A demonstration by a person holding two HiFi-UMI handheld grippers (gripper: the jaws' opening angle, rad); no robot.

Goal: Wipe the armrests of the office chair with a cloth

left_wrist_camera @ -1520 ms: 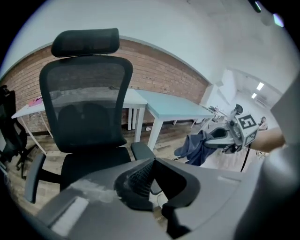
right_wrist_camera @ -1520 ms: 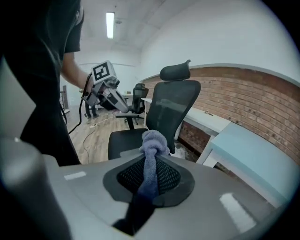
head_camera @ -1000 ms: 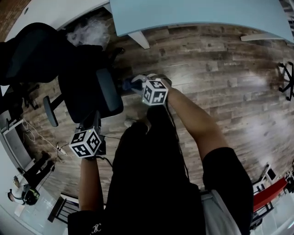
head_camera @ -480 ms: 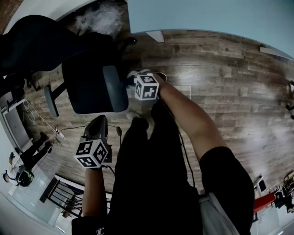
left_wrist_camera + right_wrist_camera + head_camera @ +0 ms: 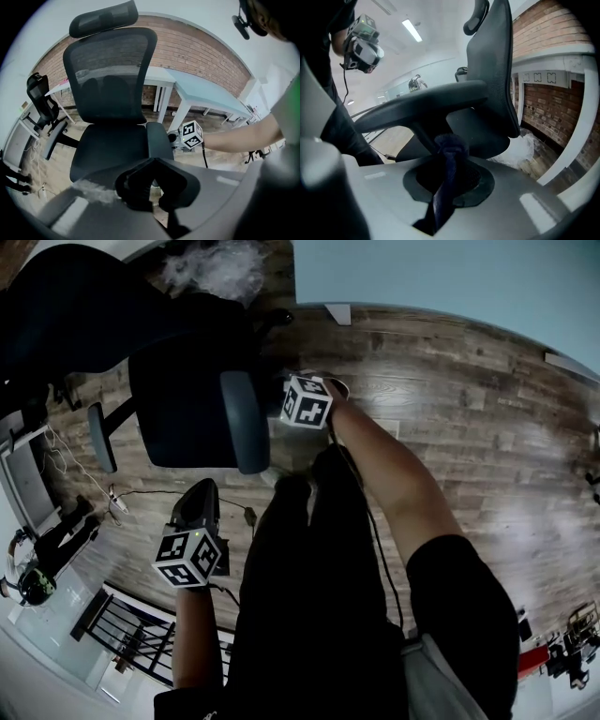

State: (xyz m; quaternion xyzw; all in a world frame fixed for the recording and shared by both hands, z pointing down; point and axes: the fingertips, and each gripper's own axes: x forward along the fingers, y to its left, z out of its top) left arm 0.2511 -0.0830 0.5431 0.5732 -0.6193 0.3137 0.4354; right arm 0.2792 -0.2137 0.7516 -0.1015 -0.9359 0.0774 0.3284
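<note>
A black mesh office chair [image 5: 112, 93] stands in front of me. Its grey-blue near armrest [image 5: 242, 418] runs along the seat's right side, and the far armrest [image 5: 99, 437] sits on the other side. My right gripper [image 5: 447, 152] is shut on a dark blue cloth [image 5: 449, 145], with the bunched cloth just under the near armrest [image 5: 422, 108]. In the head view the right gripper [image 5: 279, 407] sits at that armrest's side. My left gripper [image 5: 201, 491] hangs below the seat's front edge, apart from the chair. Its jaws look shut with nothing between them [image 5: 150, 187].
A pale blue desk [image 5: 441, 277] fills the top right, with a clear plastic bag [image 5: 214, 266] beside it. A cable [image 5: 141, 498] lies on the wood floor left of the chair. A second black chair [image 5: 42, 101] stands at far left, and a dark rack [image 5: 131, 638] at lower left.
The right gripper with the cloth has moved up and in against the near armrest. The left gripper has dropped back from the seat. The head view has swung nearer the chair.
</note>
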